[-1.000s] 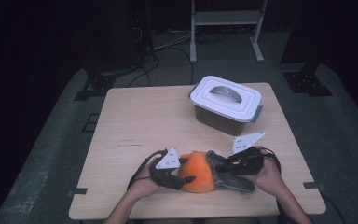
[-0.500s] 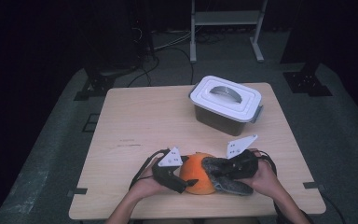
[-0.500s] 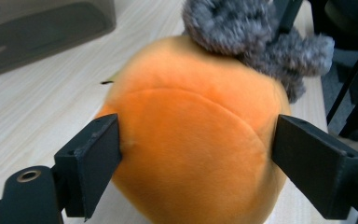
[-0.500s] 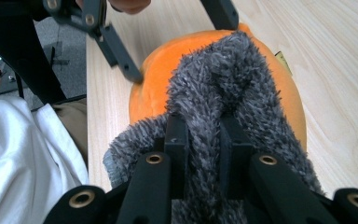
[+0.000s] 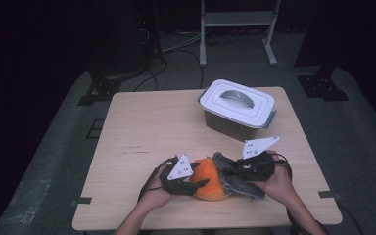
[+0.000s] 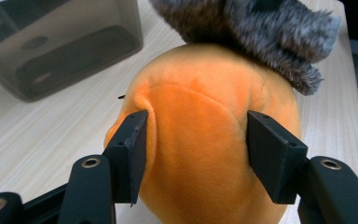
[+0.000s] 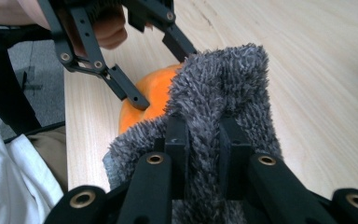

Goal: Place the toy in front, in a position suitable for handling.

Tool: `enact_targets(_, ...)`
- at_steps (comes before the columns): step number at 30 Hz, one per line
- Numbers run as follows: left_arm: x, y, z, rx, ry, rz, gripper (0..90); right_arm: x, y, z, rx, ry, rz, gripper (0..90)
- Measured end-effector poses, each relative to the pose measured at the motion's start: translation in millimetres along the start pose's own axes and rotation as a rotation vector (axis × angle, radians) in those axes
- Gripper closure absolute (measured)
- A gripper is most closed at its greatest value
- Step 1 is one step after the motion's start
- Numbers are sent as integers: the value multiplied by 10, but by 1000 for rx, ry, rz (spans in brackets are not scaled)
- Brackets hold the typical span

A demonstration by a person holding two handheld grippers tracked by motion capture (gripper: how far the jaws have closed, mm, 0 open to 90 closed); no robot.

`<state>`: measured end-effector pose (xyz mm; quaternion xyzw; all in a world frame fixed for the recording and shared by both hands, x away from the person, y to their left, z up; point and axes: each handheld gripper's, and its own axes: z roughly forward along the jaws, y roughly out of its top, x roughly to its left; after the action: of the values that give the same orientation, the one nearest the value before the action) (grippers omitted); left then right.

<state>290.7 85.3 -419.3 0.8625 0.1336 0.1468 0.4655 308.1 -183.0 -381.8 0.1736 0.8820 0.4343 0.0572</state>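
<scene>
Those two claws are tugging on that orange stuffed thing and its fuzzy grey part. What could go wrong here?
The left gripper has just been closing on the orange plush; its round, soft body might squirt out. The right gripper pinches only a fold of the grey fuzzy fabric, which might slip free or strain where it meets the plush.

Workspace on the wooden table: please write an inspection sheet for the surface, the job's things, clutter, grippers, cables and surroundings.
Surface: light wooden table, bare wood around the things.
Job's things: orange plush toy and grey fuzzy cloth at the near edge, the cloth lying against the toy.
Clutter: lidded plastic box, white lid with handle, far right of the table.
Grippers: left gripper pads pressed into the toy's sides, jaws having just closed in; right gripper shut on the cloth.
Cables: black cable loops by each hand; more on the floor behind.
Surroundings: dark room, grey floor, white metal rack behind.
</scene>
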Motion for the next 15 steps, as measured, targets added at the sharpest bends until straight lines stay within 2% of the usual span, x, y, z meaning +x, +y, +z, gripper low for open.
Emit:
enact_targets(3, 3, 6, -4, 14, -40, -4, 335, -20, -66, 93, 44, 56, 17, 757)
enact_targets(6, 33, 10, 15, 18, -61, -58, 182, 15, -93, 124, 77, 87, -12, 757)
enact_targets(9, 39, -10, 40, 18, -67, -70, 114, 32, -105, 123, 98, 118, -37, 758)
enact_targets(11, 37, -32, 60, 25, -81, -67, 125, 37, -105, 118, 102, 128, -39, 757)
enact_targets(13, 32, -57, 74, 38, -79, -66, 226, 37, -84, 113, 98, 117, -42, 759)
enact_targets(15, 38, -70, 73, 41, -66, -64, 298, 51, -39, 91, 73, 85, -41, 763)
